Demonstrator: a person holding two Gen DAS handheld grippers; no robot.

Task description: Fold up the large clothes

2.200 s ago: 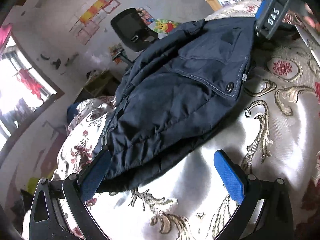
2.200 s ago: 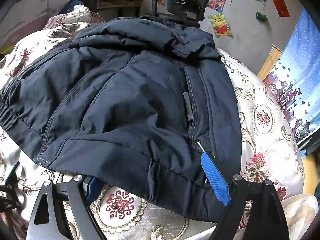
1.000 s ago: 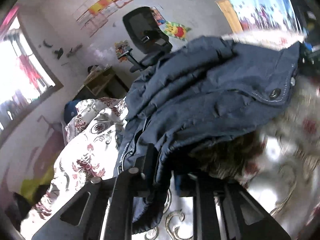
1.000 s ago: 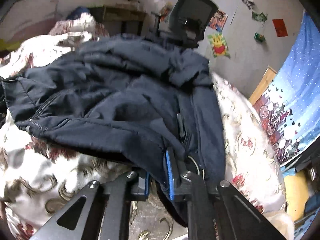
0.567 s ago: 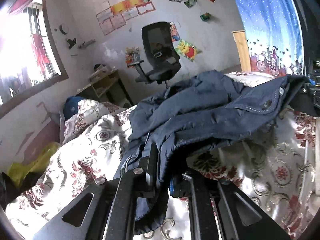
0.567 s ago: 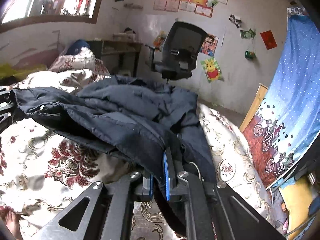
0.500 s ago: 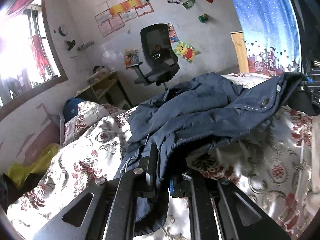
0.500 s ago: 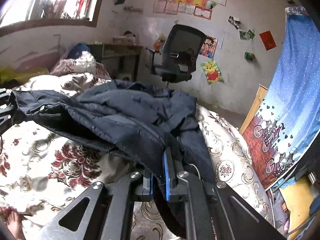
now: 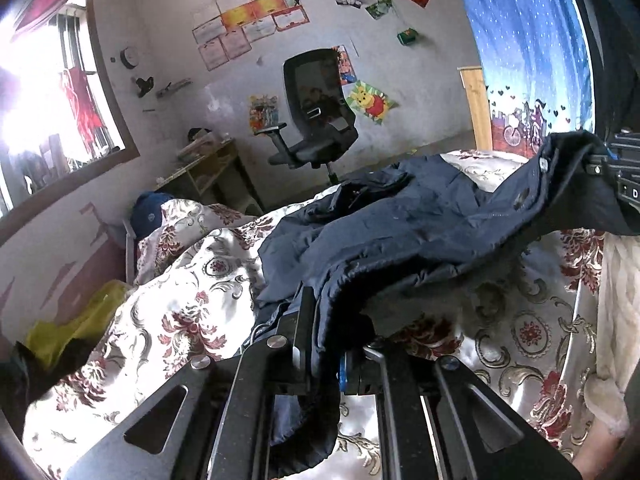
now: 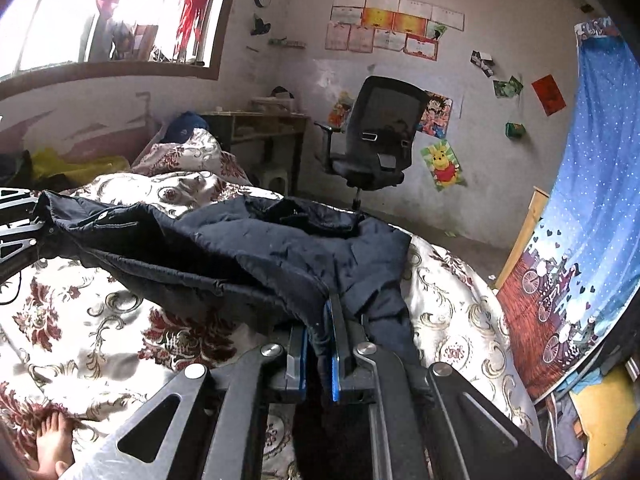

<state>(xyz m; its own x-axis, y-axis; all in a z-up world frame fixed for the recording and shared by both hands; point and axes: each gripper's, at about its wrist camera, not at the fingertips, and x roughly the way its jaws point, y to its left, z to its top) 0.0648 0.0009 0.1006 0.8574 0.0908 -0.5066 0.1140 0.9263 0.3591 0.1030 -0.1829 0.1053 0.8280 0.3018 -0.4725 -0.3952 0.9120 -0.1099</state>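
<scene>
A dark navy padded jacket [image 9: 420, 232] lies over a bed with a cream and red floral cover [image 9: 176, 312]. My left gripper [image 9: 324, 344] is shut on the jacket's hem and holds it up off the bed. My right gripper [image 10: 320, 340] is shut on the other hem corner, also lifted. The jacket [image 10: 256, 252] hangs stretched between the two grippers, its far part resting on the bed. Each gripper shows at the edge of the other's view: the right one [image 9: 616, 176], the left one [image 10: 16, 224].
A black office chair [image 10: 376, 140] stands past the foot of the bed by a wall with posters. A wooden desk [image 10: 260, 128] is beside it. A blue curtain [image 10: 592, 200] hangs on the right. A bare foot [image 10: 52, 444] rests on the bed at lower left.
Both grippers closed on the jacket's hem and lifted it off the bed. Over the last half second the hem has risen a little more and stretched tighter between them.
</scene>
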